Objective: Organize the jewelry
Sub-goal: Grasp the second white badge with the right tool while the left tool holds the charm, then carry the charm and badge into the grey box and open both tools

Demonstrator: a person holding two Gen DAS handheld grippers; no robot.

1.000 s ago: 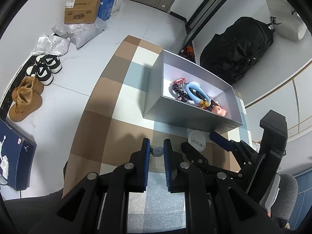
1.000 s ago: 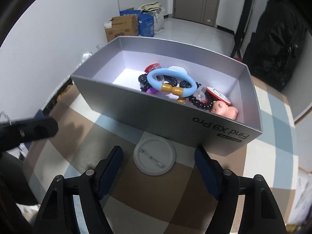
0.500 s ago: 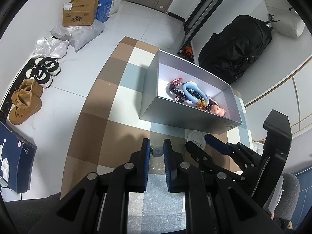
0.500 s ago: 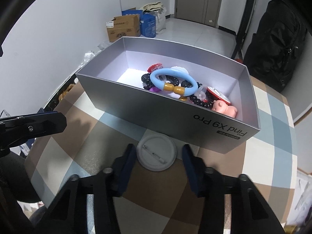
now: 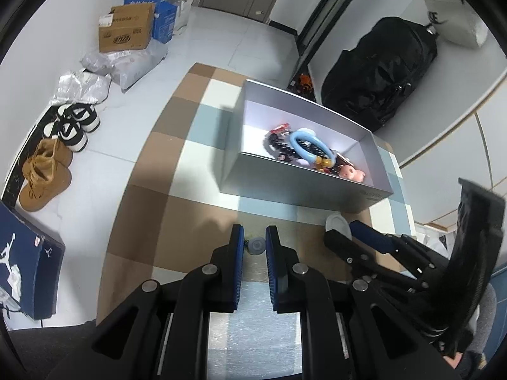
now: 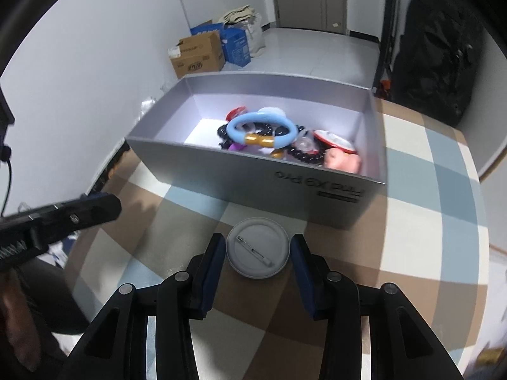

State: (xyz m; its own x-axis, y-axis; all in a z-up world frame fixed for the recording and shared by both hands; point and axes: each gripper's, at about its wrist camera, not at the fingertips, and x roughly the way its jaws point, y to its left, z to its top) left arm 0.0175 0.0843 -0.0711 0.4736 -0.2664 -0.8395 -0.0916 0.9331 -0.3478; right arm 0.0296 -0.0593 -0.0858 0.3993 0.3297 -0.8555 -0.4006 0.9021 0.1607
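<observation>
Now right gripper (image 6: 258,255) jaws clamp white pin badge (image 6: 257,251) beside grey box (image 6: 253,174); left gripper (image 5: 255,243) nips small grey disc (image 5: 256,246).

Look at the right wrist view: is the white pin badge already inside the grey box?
No, the white pin badge lies on the checked cloth outside the grey box.

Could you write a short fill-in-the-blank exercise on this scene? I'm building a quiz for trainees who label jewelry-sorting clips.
1. The white pin badge sits between the fingers of the ____ gripper.
2. The badge lies on the checkered tablecloth, ____ the grey box.
3. The ring-shaped bracelet inside the box is light ____ with a gold band.
4. The pin on the badge faces ____.

Missing words: right; outside; blue; up
</observation>
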